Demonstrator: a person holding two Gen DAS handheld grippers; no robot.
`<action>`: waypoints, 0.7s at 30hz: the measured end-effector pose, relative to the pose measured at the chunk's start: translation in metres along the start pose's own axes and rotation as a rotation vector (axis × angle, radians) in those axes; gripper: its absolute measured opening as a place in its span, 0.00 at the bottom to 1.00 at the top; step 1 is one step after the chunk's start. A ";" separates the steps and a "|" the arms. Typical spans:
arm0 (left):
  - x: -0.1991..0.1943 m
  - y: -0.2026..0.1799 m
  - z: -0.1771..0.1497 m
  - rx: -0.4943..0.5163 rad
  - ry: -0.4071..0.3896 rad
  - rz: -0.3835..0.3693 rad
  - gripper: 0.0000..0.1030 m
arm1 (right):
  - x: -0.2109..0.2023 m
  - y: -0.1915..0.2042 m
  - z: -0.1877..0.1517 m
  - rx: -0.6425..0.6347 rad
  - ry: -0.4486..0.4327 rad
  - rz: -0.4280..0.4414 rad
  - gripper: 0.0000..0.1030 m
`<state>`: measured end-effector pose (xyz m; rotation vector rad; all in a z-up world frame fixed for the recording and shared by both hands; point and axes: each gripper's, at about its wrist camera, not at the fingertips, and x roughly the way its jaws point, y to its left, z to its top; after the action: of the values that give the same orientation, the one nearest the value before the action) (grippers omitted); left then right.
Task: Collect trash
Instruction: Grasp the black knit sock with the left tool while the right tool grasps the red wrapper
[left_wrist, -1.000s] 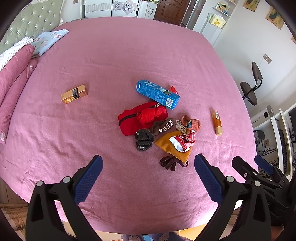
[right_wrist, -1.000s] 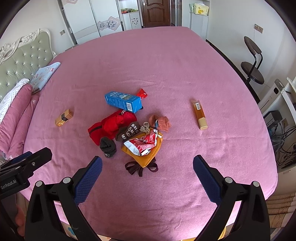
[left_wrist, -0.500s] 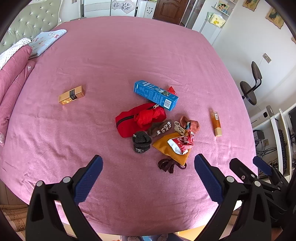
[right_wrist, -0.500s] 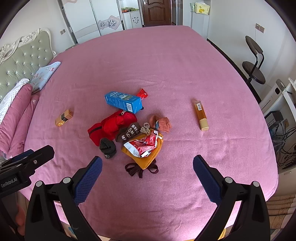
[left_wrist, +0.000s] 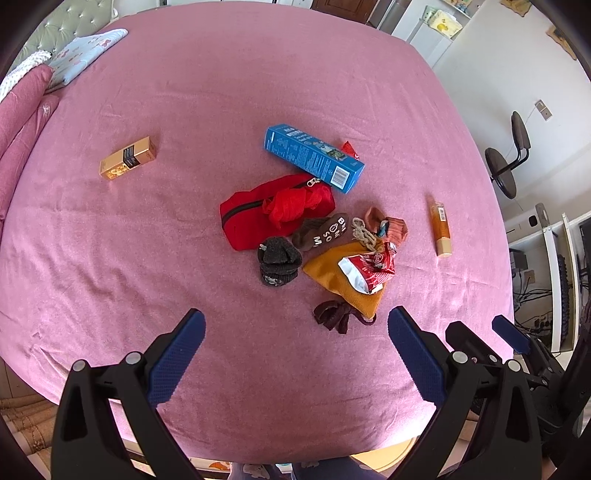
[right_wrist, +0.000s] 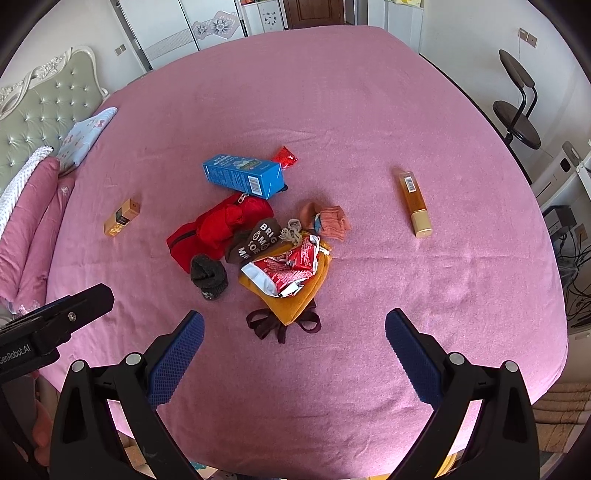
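On the pink bed lies a pile: a crumpled red-and-white snack wrapper (left_wrist: 369, 269) (right_wrist: 286, 271) on an orange cloth pouch (left_wrist: 340, 280), a blue carton (left_wrist: 314, 157) (right_wrist: 243, 177), a small red wrapper (left_wrist: 349, 148) (right_wrist: 285, 158), a red zip pouch (left_wrist: 273, 214) and socks. A gold box (left_wrist: 127, 162) (right_wrist: 121, 218) lies apart to the left, an orange tube box (left_wrist: 439, 229) (right_wrist: 415, 203) to the right. My left gripper (left_wrist: 295, 332) and right gripper (right_wrist: 293, 330) are open and empty, above the bed's near edge, short of the pile.
Pink pillows (left_wrist: 18, 110) and a blue patterned pillow (left_wrist: 85, 51) lie at the headboard end, left. A black chair (right_wrist: 517, 118) and a desk with cables (right_wrist: 569, 221) stand right of the bed. Dark socks (left_wrist: 277, 258) and a maroon strap (left_wrist: 332, 314) lie in the pile.
Both grippers have drifted slightly; in the left view the pile has shifted a little left and down. Jaws stay open. Nothing on the bed has moved.
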<state>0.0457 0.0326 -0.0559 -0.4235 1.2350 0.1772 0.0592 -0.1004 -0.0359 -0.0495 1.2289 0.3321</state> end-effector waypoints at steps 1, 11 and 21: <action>0.008 0.002 0.001 -0.004 0.016 -0.004 0.96 | 0.008 -0.001 -0.001 -0.002 0.010 -0.002 0.92; 0.097 0.018 0.015 -0.029 0.151 0.035 0.96 | 0.067 -0.016 -0.002 -0.004 0.075 0.002 0.92; 0.190 0.030 0.036 -0.113 0.263 0.041 0.78 | 0.113 -0.019 0.008 -0.004 0.102 0.030 0.92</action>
<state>0.1287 0.0560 -0.2317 -0.5314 1.4974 0.2325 0.1049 -0.0913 -0.1406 -0.0514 1.3311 0.3618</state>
